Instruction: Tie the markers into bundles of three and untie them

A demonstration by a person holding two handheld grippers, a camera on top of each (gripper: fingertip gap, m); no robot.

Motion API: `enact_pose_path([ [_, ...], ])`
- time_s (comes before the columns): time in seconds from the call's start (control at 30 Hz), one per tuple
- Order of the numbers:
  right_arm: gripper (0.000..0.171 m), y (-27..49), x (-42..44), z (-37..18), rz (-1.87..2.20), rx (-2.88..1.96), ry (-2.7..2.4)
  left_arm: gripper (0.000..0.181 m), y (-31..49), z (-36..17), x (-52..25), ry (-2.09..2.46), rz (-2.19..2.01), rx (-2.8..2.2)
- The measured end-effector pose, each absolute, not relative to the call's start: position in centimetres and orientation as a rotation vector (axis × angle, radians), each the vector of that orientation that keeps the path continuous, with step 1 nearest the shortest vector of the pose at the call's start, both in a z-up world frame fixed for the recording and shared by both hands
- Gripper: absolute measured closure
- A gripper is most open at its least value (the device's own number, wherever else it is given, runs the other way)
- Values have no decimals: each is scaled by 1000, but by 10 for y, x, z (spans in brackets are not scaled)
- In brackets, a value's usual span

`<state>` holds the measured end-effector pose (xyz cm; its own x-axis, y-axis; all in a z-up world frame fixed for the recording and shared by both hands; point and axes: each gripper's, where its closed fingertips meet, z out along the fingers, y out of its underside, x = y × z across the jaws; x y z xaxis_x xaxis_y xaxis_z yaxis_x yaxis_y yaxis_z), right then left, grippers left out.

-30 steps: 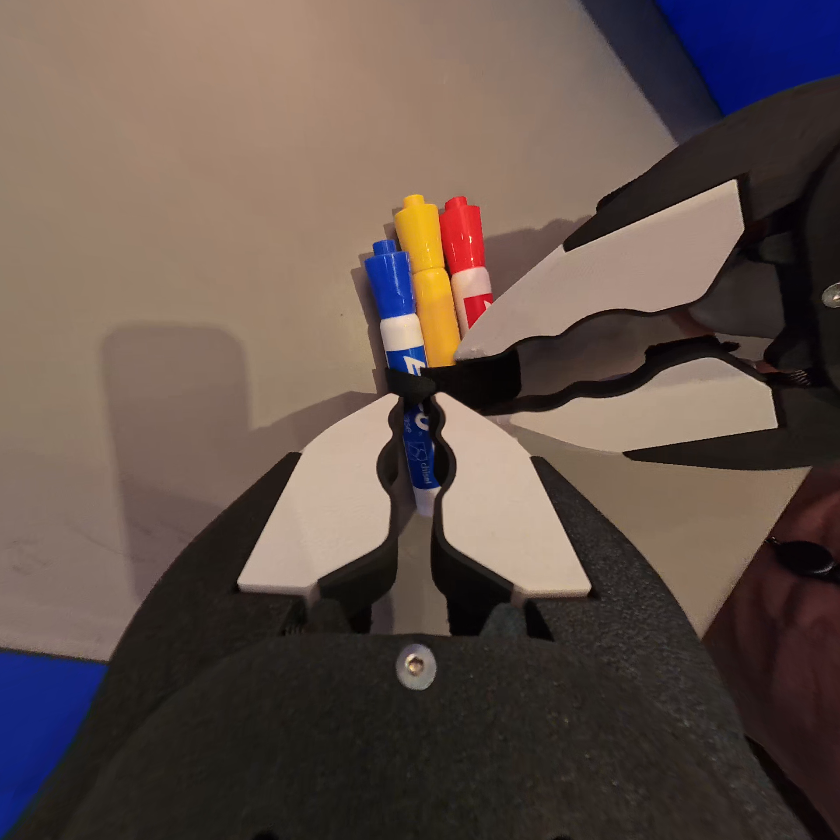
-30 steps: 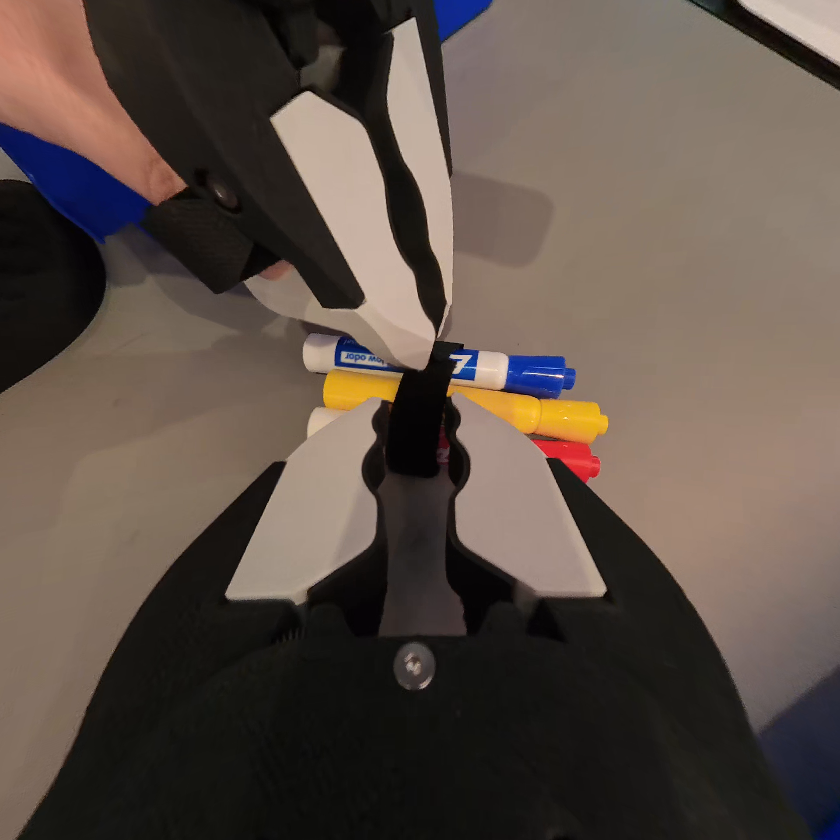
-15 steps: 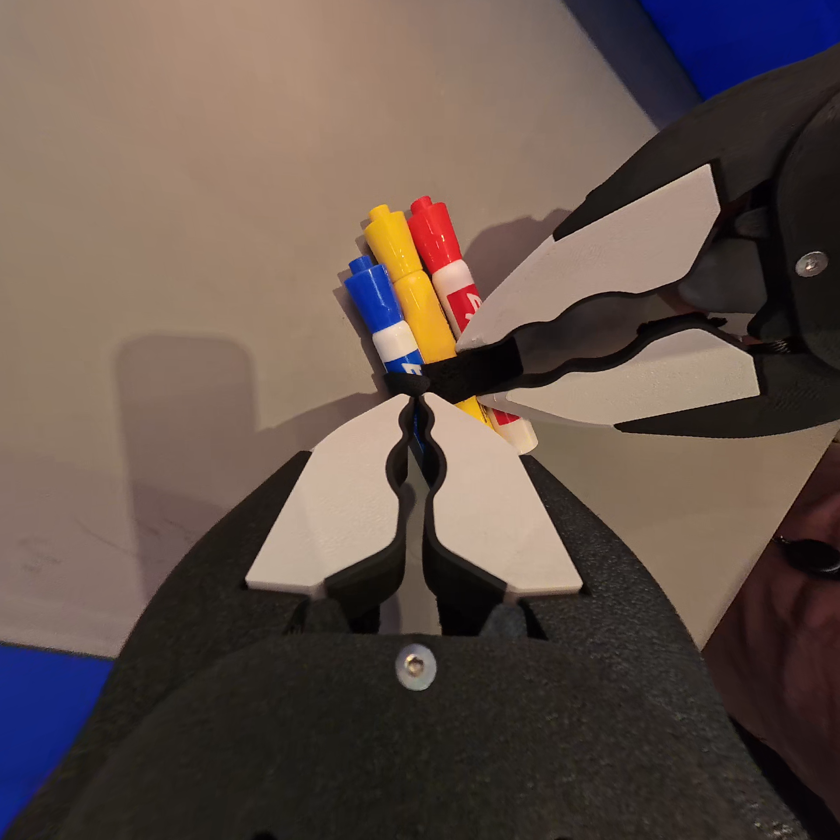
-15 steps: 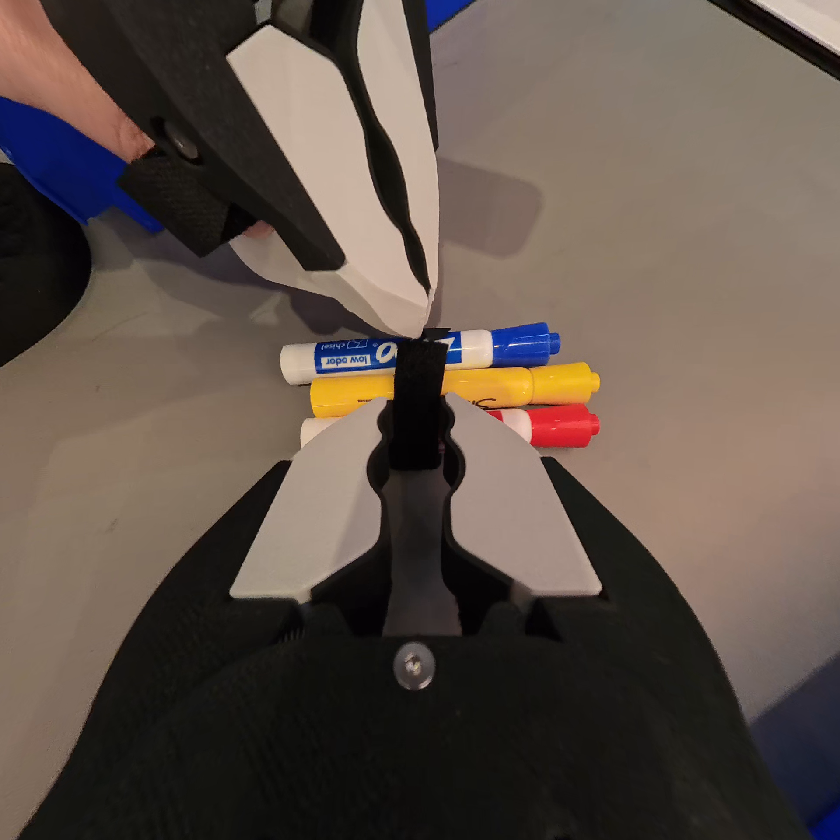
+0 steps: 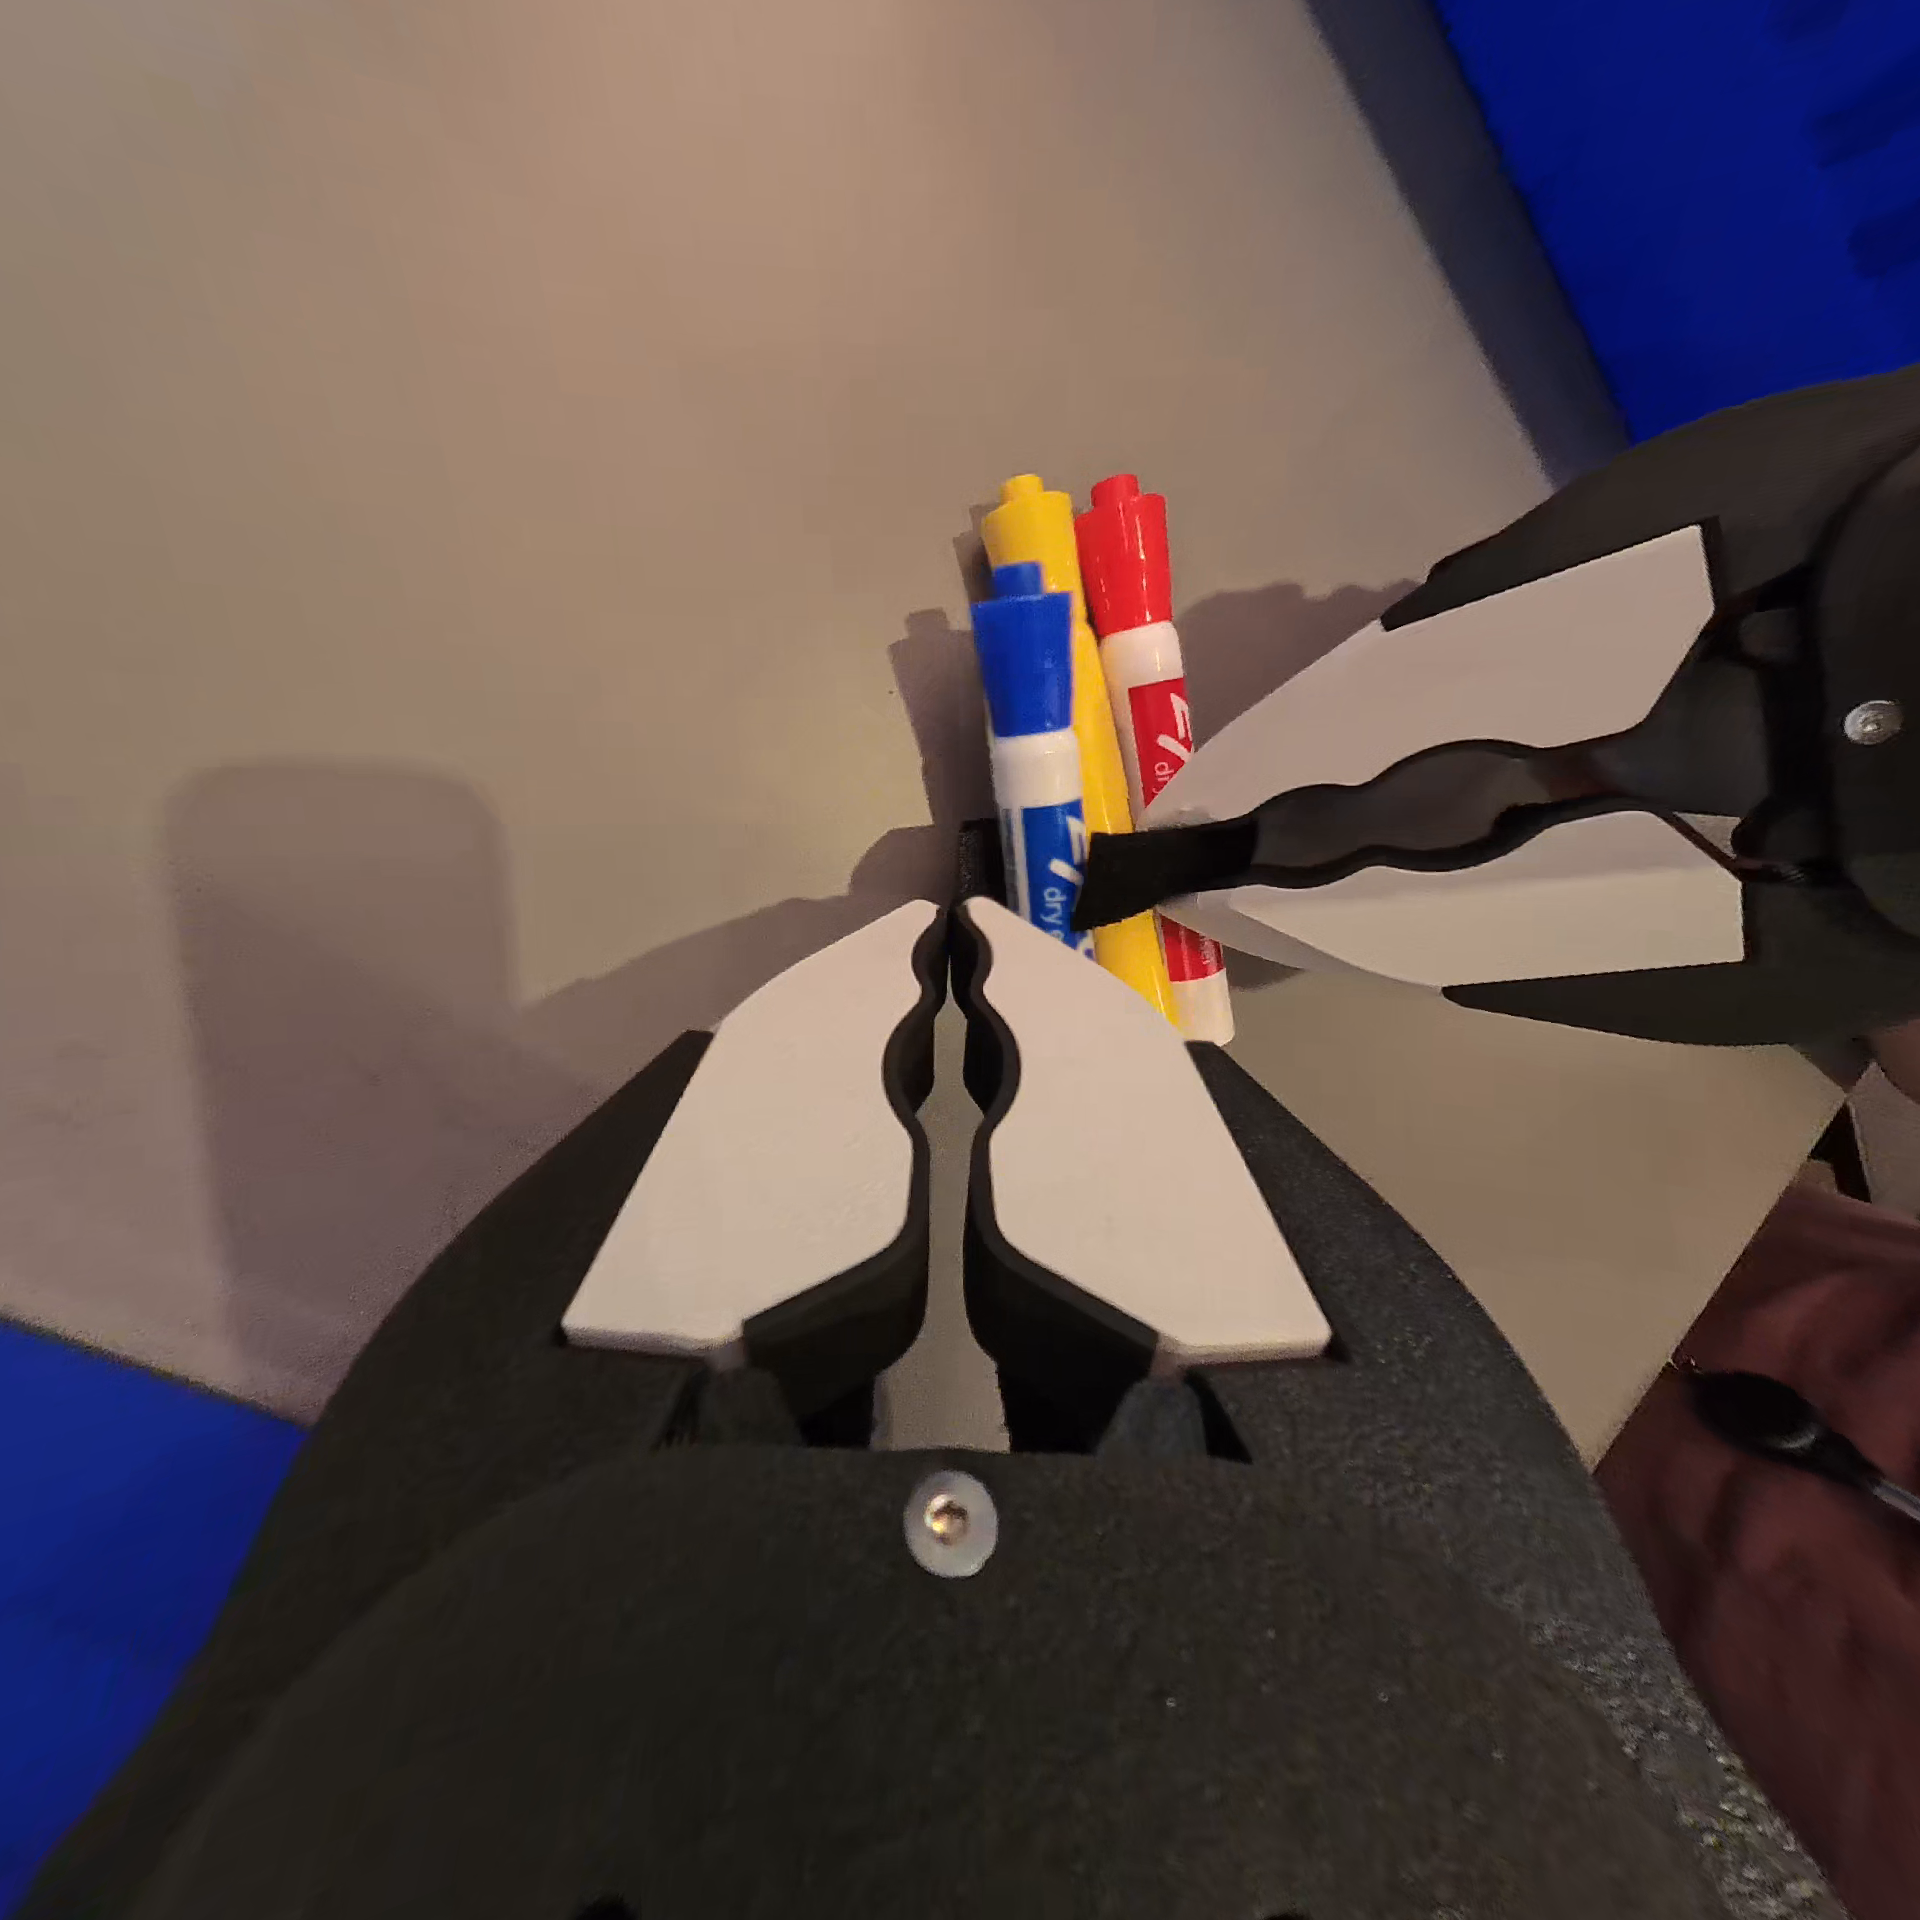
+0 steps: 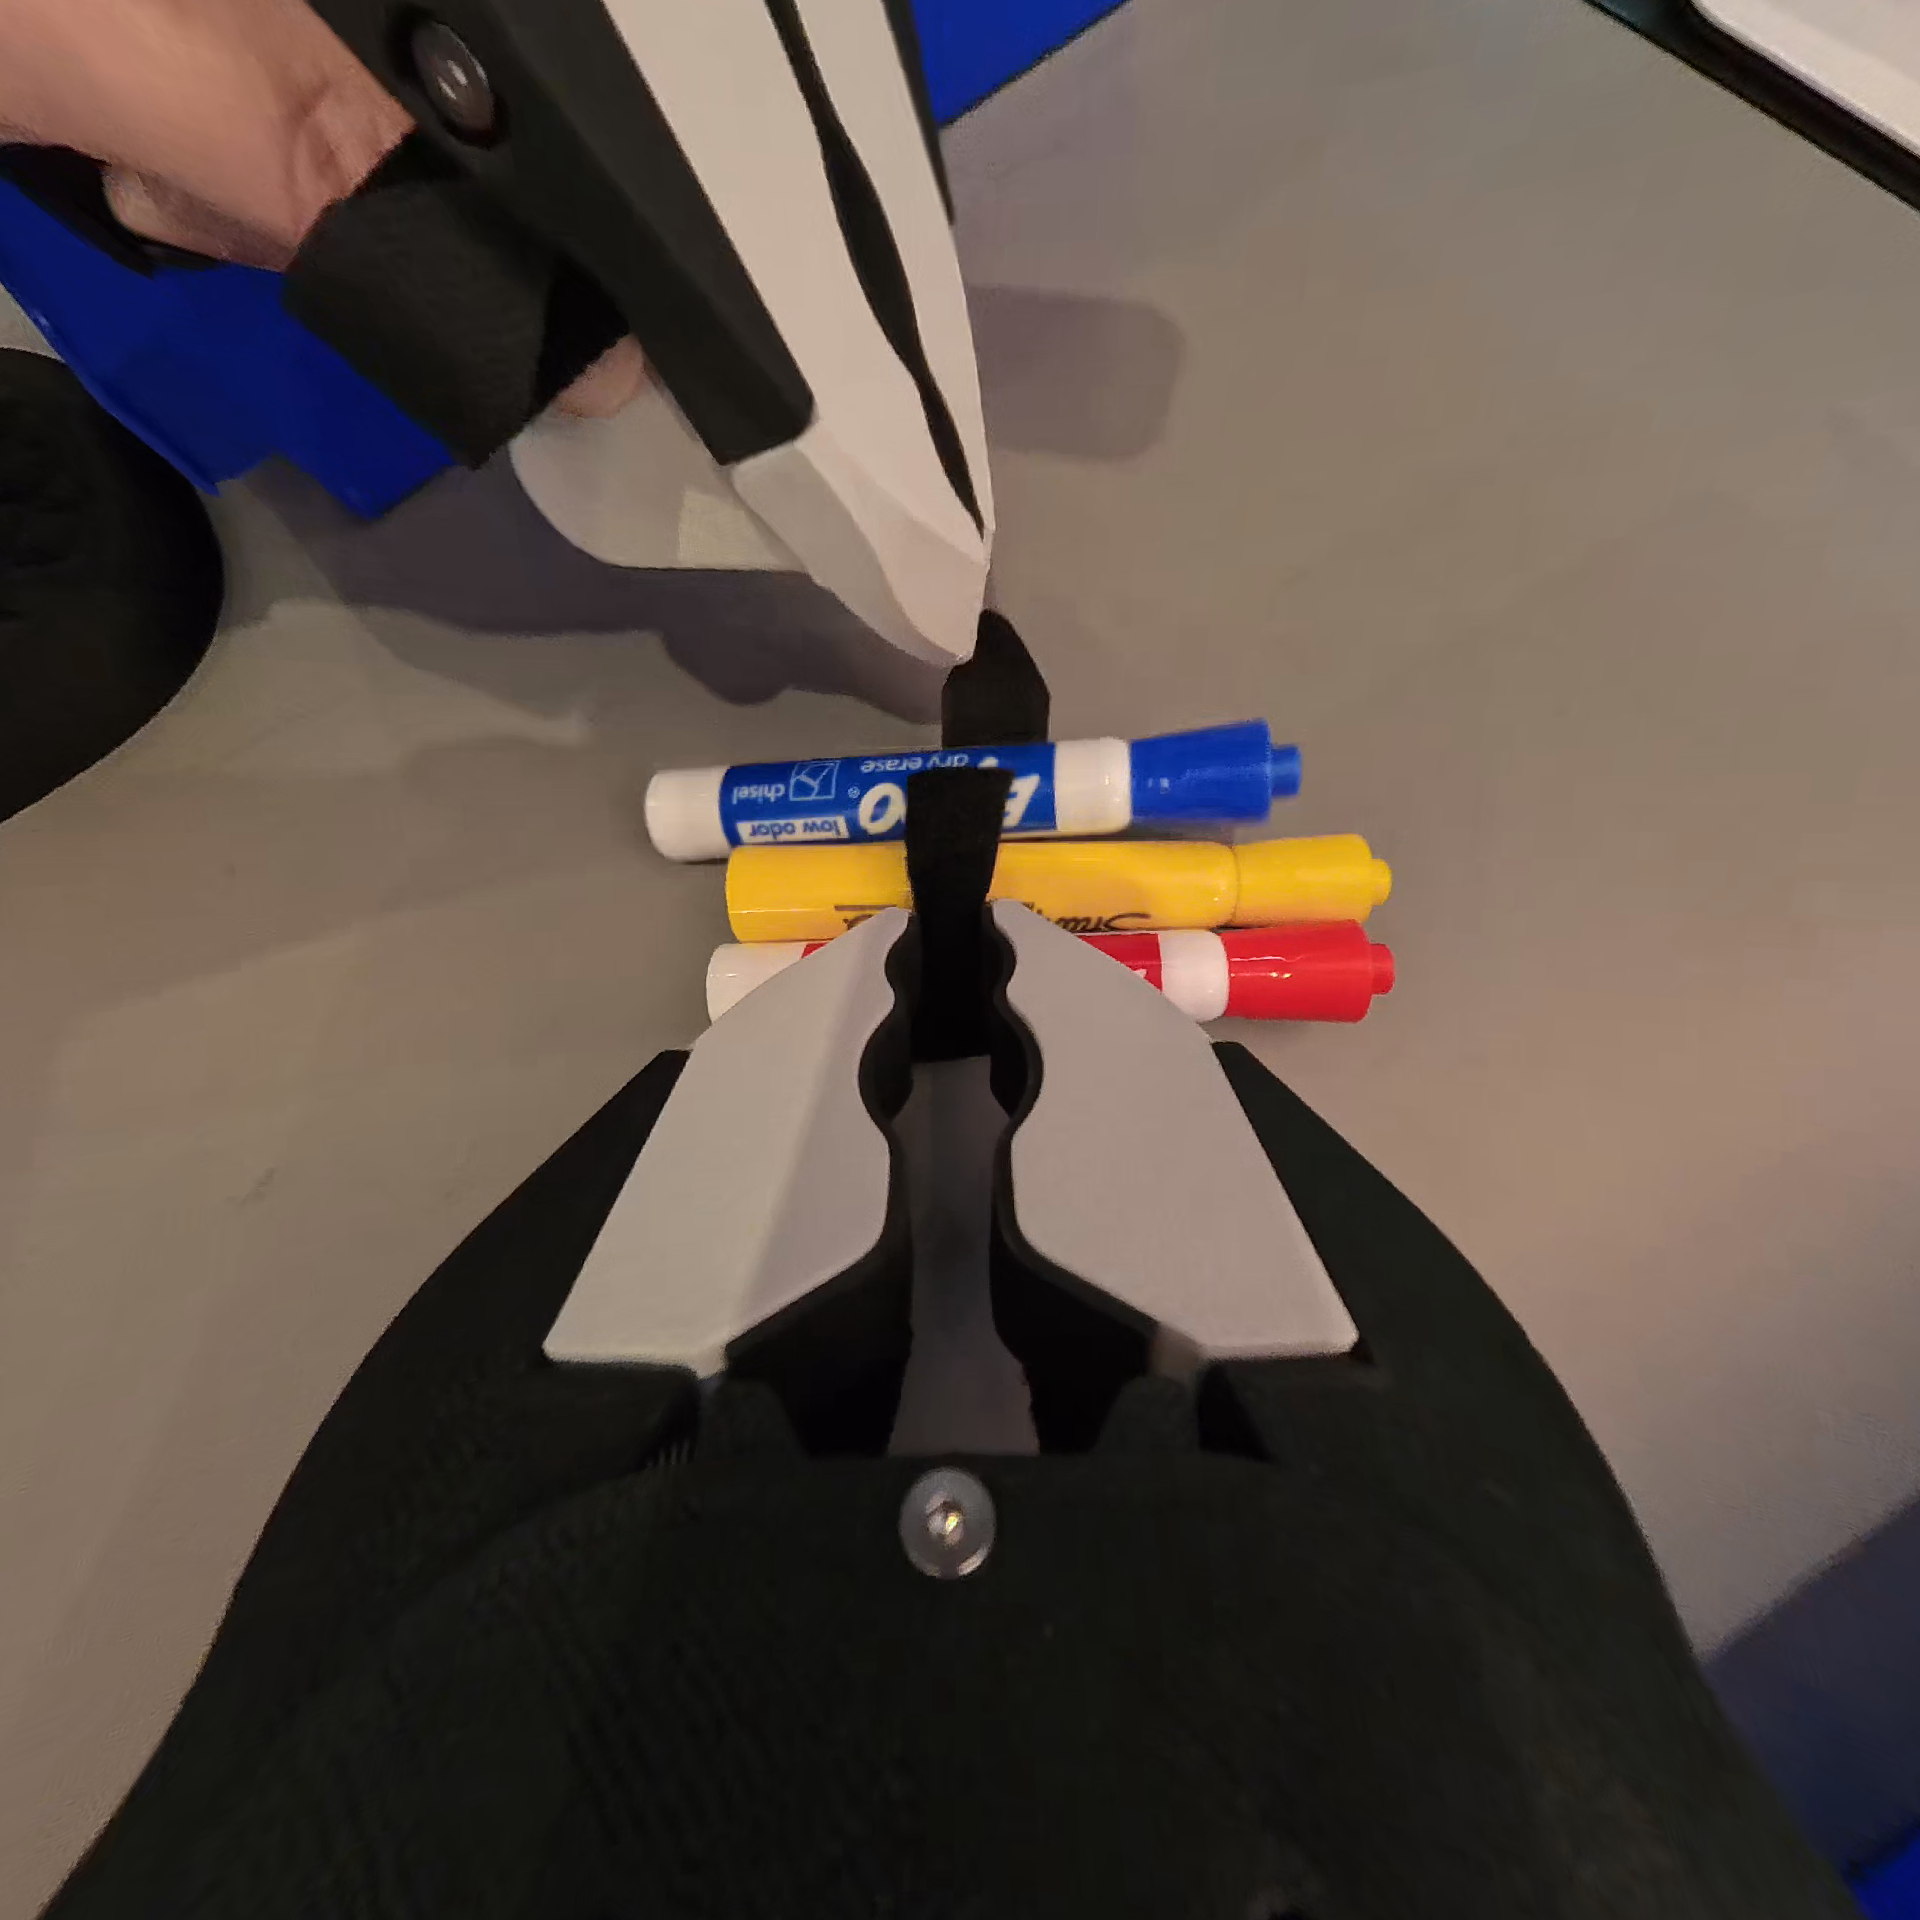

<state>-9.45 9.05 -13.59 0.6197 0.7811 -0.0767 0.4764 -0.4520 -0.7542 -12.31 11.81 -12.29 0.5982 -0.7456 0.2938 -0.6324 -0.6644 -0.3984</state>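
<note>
Three markers lie side by side on the grey table: blue (image 6: 1143, 790), yellow (image 6: 1143, 883) and red (image 6: 1288, 971). A black strap (image 6: 951, 831) runs under them, with both ends lifted. My right gripper (image 6: 951, 920) is shut on the near end, which lies over the yellow marker. My left gripper (image 6: 961, 644) comes in from above, shut on the far end beyond the blue marker. In the left wrist view, my left gripper (image 5: 951, 914) is shut at the foot of the blue marker (image 5: 1023, 707). My right gripper (image 5: 1169, 862) holds the strap end (image 5: 1153, 868) from the right.
A blue object (image 6: 343, 416) and a black round object (image 6: 83, 571) sit at the left. A person's hand (image 6: 208, 135) holds the left gripper. A white object (image 6: 1818, 62) lies at the far right corner. The table edge (image 5: 1455, 416) runs close on the right. The white object (image 6: 1818, 62) is about 30 cm from both grippers' fingertips.
The strap no longer binds the markers. Its two ends have been pulled apart, my left gripper lifting one end away. The markers have settled flat side by side.
</note>
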Motion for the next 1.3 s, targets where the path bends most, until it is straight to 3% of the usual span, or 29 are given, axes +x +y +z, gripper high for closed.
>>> enact_pose_path([
  [0.37, 152, 82, -76, -130, 599, -2131, -902, 181, 117, -131, -131, 1107, -358, -2652],
  [0.57, 143, 76, -56, -107, 591, -2061, -818, 160, 84, -103, -122, 1042, -582, -2559],
  [0.8, 142, 70, -50, -87, 646, -1979, -753, 148, 63, -135, -133, 1136, -417, -2555],
  [0.9, 142, 65, -52, -83, 658, -1949, -763, 148, 61, -152, -135, 1179, -354, -2585],
  [0.97, 142, 62, -53, -79, 663, -1924, -764, 162, 67, -154, -139, 1192, -284, -2550],
  [1.13, 141, 52, -50, -72, 674, -1911, -760, 163, 67, -152, -147, 1187, -217, -2557],
  [1.3, 140, 41, -53, -60, 787, -1898, -695, 163, 72, -105, -145, 1020, -340, -2394],
])
